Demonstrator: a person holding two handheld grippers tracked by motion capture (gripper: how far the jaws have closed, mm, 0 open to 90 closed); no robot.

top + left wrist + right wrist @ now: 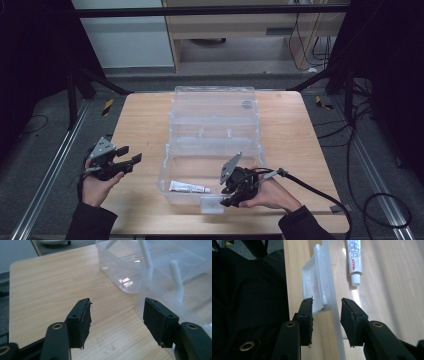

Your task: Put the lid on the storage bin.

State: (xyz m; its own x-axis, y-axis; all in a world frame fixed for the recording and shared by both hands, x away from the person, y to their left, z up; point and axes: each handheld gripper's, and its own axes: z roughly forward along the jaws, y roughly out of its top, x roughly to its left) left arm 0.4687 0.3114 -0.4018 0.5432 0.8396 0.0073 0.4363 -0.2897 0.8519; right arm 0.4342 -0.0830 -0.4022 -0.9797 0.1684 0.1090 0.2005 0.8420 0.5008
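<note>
A clear plastic box (215,107) with its lid swung back stands on the wooden table (140,120). Inside its near part lies a small white tube (189,187), whose cap end appears in the right gripper view (354,260). My right gripper (227,200) is at the box's front wall (336,325). Its jaws straddle that wall and the white latch (314,282) with small gaps on both sides, so the right gripper (327,315) is open. My left gripper (129,155) hangs open above the table left of the box (120,267), with nothing between its pads (85,317).
Bare wood lies left of the box and along the table's front edge (150,227). Past the table run a dark floor, metal rails (50,170) and cables (380,205). A black sleeve (249,290) covers the left of the right gripper view.
</note>
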